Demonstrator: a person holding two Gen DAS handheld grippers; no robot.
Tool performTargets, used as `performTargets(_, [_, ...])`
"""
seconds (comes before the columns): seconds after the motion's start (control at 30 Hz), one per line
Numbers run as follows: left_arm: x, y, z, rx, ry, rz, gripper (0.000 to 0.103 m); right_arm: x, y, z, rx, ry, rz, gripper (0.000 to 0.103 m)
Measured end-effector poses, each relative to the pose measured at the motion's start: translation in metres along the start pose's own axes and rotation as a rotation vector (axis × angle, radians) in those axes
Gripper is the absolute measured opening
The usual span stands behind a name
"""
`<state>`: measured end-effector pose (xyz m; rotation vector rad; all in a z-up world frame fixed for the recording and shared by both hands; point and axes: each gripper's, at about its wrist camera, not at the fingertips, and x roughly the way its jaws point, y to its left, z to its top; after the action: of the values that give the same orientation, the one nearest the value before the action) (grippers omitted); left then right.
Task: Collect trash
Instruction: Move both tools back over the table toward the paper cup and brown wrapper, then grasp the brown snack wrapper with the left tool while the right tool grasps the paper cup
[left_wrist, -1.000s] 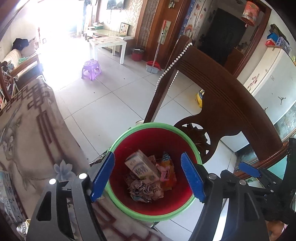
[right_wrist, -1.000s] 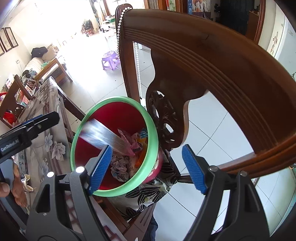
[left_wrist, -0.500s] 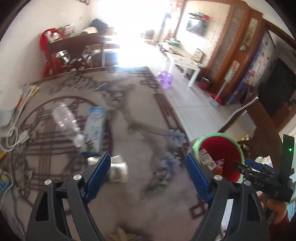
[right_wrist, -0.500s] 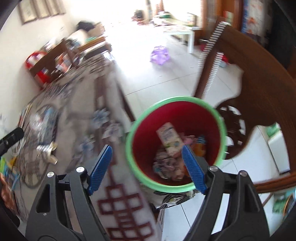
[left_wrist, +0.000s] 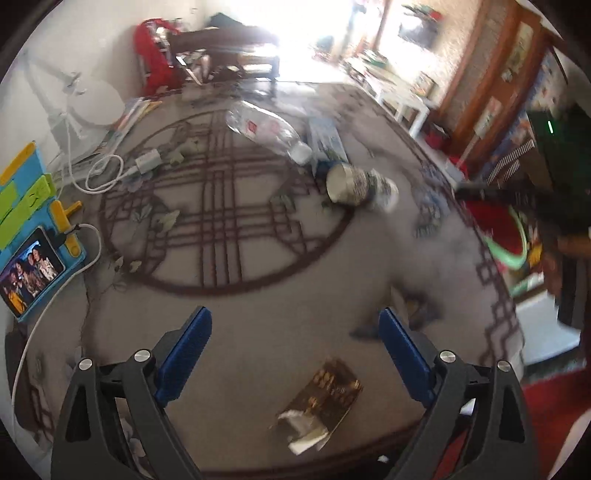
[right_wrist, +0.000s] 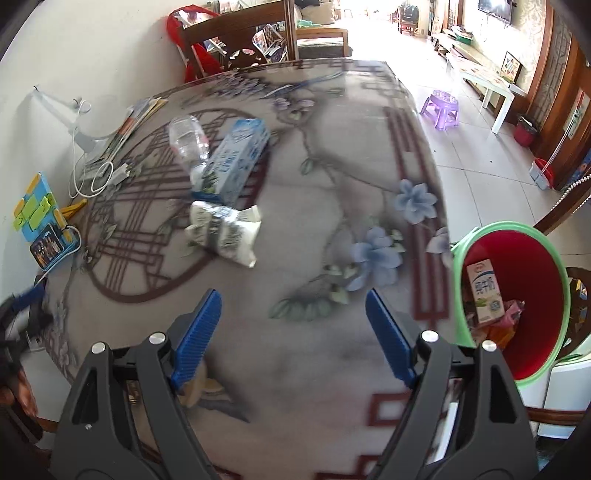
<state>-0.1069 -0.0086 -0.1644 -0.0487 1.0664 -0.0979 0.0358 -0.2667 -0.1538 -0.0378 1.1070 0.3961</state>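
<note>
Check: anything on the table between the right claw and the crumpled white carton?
Nothing. In the right wrist view only bare patterned tablecloth lies between the right claw, jaws opening and empty, and the crumpled white carton.

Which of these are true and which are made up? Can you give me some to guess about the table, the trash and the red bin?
1. The red bin has a milk box inside it. True.
2. The plastic bottle stands upright on the table. False: it lies on its side beside the blue-and-white carton.
3. The right gripper holds the crumpled white pack. False: nothing is between its jaws, and the pack lies on the table ahead of it.
4. A torn brown wrapper lies on the table near the left gripper. True.
5. The left gripper is clamped shut. False: its jaws are opening, with nothing between them.
6. The purple stool stands on the floor. True.
</note>
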Motion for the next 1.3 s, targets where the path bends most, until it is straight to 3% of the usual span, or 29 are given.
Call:
performTargets(0.13, [0.027, -0.017, -0.035, 0.191, 0.092, -0.009, 0.088, 0.002, 0.027, -0.010, 0.000, 0.022, -0.001, 0.079])
performTargets(0.3, [0.061, -0.014, -0.042, 0.192, 0.143, -0.098, 0.083, -0.002, 0.049, -0.023, 0.021, 0.024, -0.031, 0.080])
performTargets(0.37, [0.066, -0.012, -0.040, 0.170, 0.150, -0.137, 0.058, -0.001, 0.053, -0.029, 0.032, 0.028, -0.047, 0.080])
performTargets(0.43, [0.069, -0.005, -0.035, 0.106, 0.158, -0.208, 0.045, 0.002, 0.056, -0.033, 0.042, 0.038, -0.053, 0.080])
performTargets(0.5, [0.066, 0.001, -0.032, 0.042, 0.147, -0.235, 0.035, 0.007, 0.061, -0.032, 0.042, 0.041, -0.048, 0.080])
performTargets(0.53, [0.063, 0.005, -0.029, 0.004, 0.136, -0.247, 0.020, 0.010, 0.064, -0.031, 0.033, 0.038, -0.050, 0.080])
performTargets(0.7, [0.052, 0.023, -0.014, -0.159, 0.103, -0.287, 0.020, 0.044, 0.083, 0.006, -0.119, 0.052, -0.079, 0.080])
performTargets(0.93, [0.042, 0.023, -0.003, -0.134, 0.057, -0.267, 0.020, 0.109, 0.092, 0.049, -0.297, 0.189, -0.147, 0.080])
performTargets(1.13, [0.040, 0.036, 0.001, -0.165, 0.053, -0.259, 0.020, 0.132, 0.112, 0.043, -0.439, 0.186, -0.163, 0.077])
performTargets(1.23, [0.040, 0.042, 0.002, -0.185, 0.048, -0.256, 0.020, 0.132, 0.121, 0.040, -0.484, 0.160, -0.194, 0.057])
performTargets(1.3, [0.041, 0.046, 0.003, -0.202, 0.045, -0.251, 0.020, 0.127, 0.123, 0.040, -0.474, 0.146, -0.183, 0.050])
